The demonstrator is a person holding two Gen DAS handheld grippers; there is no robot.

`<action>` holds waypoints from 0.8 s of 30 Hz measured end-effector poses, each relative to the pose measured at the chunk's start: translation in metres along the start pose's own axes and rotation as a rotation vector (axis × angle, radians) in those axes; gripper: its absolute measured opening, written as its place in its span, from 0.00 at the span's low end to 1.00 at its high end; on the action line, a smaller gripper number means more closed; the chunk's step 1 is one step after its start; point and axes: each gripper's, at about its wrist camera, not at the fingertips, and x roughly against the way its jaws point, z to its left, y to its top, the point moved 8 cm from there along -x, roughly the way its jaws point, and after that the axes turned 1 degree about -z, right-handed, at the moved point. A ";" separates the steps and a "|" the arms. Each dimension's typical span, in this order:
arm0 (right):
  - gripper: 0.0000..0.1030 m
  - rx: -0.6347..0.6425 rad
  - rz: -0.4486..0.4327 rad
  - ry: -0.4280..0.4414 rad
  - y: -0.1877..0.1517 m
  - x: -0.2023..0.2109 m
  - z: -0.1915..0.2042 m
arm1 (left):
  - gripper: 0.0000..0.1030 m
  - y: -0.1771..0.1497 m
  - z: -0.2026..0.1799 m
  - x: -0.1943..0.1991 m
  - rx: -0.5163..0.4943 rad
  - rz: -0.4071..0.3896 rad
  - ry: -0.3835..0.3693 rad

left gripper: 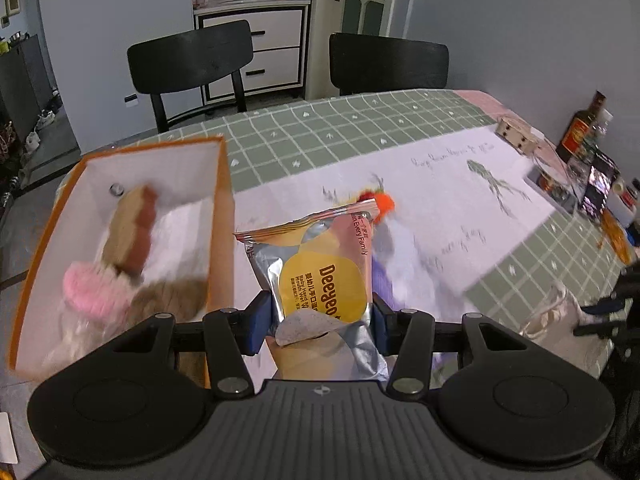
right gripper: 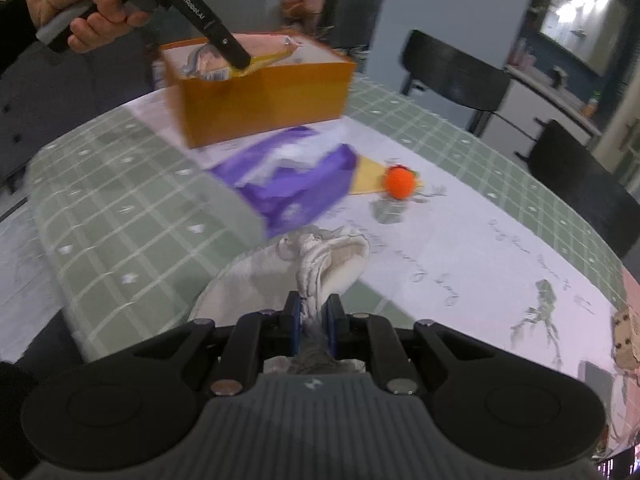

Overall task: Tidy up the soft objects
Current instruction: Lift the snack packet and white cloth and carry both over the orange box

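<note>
Wet-wipes pack (left gripper: 324,280): light, limp, slick foil; left gripper (left gripper: 320,320) pinches its sides. Right gripper (right gripper: 314,316) pinches soft white cloth (right gripper: 332,264); orange box (left gripper: 120,240) at ten o'clock.

Plush toys (left gripper: 120,264) in box (left gripper: 222,216) on table (left gripper: 360,128)

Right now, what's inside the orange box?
Inside the orange box: a tan and brown plush, a pink fluffy piece and more tan fur near the front. All blurred; whatever lies beneath them is covered.
</note>
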 end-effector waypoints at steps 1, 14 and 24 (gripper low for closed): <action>0.11 0.017 0.007 0.019 0.002 0.002 0.009 | 0.55 -0.006 0.001 0.004 -0.003 0.000 0.002; 0.11 0.254 -0.066 0.159 0.101 -0.012 0.103 | 0.55 -0.037 0.042 0.069 0.045 -0.065 0.060; 0.11 0.289 -0.182 0.133 0.215 -0.027 0.095 | 0.55 -0.018 0.113 0.079 0.159 -0.110 0.119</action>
